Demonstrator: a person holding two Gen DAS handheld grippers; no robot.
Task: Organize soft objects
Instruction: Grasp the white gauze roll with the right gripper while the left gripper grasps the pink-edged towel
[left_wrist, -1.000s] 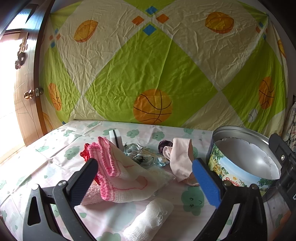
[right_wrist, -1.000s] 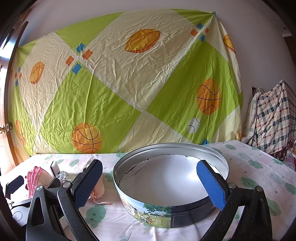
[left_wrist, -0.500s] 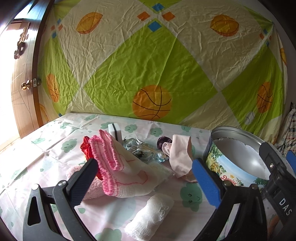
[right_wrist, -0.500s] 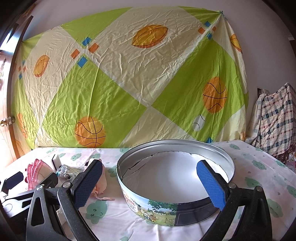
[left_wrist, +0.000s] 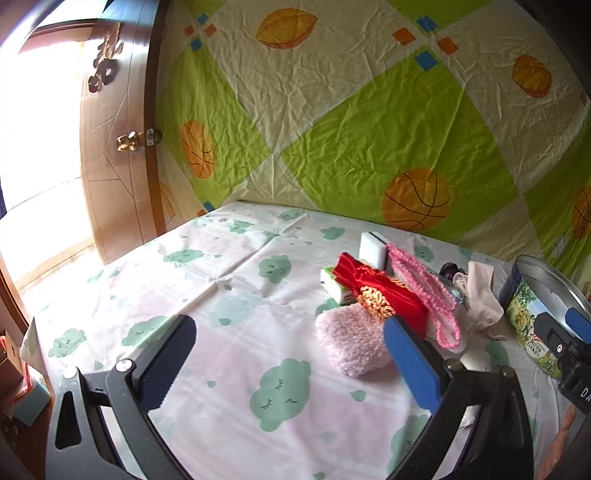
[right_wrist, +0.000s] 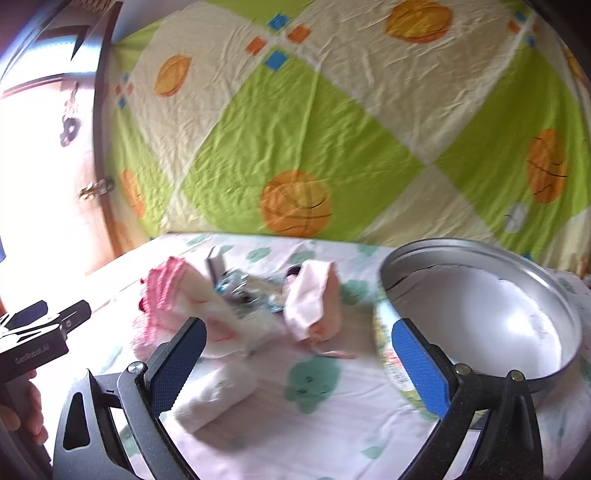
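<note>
1. Clutter sits bunched on the cloud-print tabletop cover (left_wrist: 236, 258): a fluffy pink pad (left_wrist: 351, 341) nearest the left tongs (left_wrist: 291, 365), a red cloth (left_wrist: 380, 286) lying on a green-and-white packet (left_wrist: 332, 284), a white sponge block (left_wrist: 373, 249) behind them, and a pink knitted piece (left_wrist: 424, 288) to their right.
2. Pale pink cloth (right_wrist: 314, 299) lies between that heap and the round metal tin (right_wrist: 480, 295); the tin stands open, its mouth up.
3. A white rolled cloth (right_wrist: 214, 395) lies just ahead of the right tongs (right_wrist: 295, 365), its long axis seemingly running from near left to far right, though this view is blurred.
4. Both tongs are spread wide with nothing between the blue pads.
5. A wrinkled ball-print sheet (left_wrist: 369, 129) hangs behind; a wooden door (left_wrist: 114, 166) stands at left.
</note>
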